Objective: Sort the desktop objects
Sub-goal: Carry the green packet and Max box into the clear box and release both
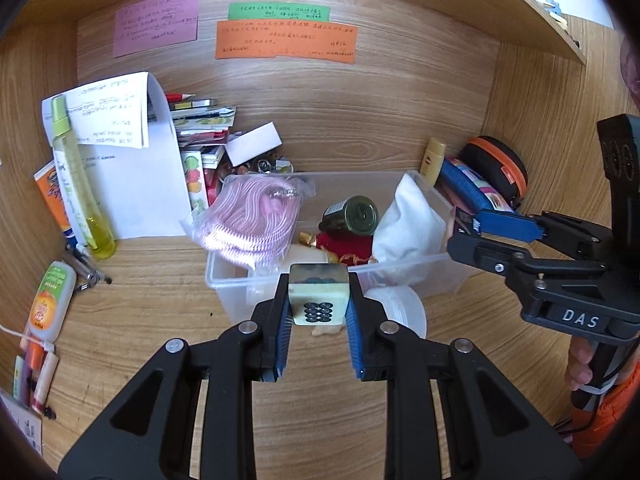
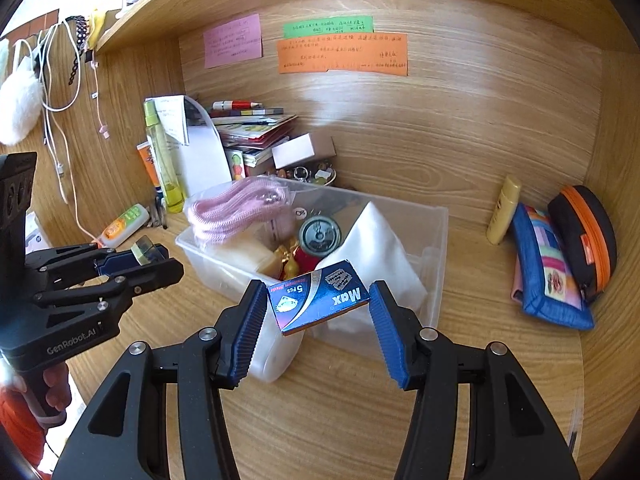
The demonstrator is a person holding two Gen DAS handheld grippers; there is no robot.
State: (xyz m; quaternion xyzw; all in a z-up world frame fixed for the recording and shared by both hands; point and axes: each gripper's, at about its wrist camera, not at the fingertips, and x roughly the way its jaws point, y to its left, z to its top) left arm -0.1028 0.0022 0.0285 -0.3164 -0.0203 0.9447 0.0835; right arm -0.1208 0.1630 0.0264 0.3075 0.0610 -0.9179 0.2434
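My left gripper (image 1: pixel 319 300) is shut on a pale green mahjong tile (image 1: pixel 319 299) with dark circles, held just in front of the clear plastic box (image 1: pixel 224 280). It also shows in the right wrist view (image 2: pixel 148 254). My right gripper (image 2: pixel 318 306) has its jaws spread, and a blue "Max" razor blade box (image 2: pixel 318 301) sits tilted between them, touching the left pad and apart from the right one, over the box's near rim (image 2: pixel 434 256). The box holds a pink cord bundle (image 1: pixel 256 216), a dark green bottle (image 1: pixel 352 216), a white pouch (image 1: pixel 408 228) and a red item.
Wooden desk alcove with sticky notes (image 1: pixel 286 40) on the back wall. Left side: yellow-green spray bottle (image 1: pixel 76 184), papers, stacked books (image 1: pixel 200 120), an orange-and-white tube (image 1: pixel 50 300). Right side: yellow tube (image 2: pixel 502 216), blue pouch (image 2: pixel 548 272), black-orange case (image 2: pixel 588 240). A white lid (image 1: pixel 404 308) lies before the box.
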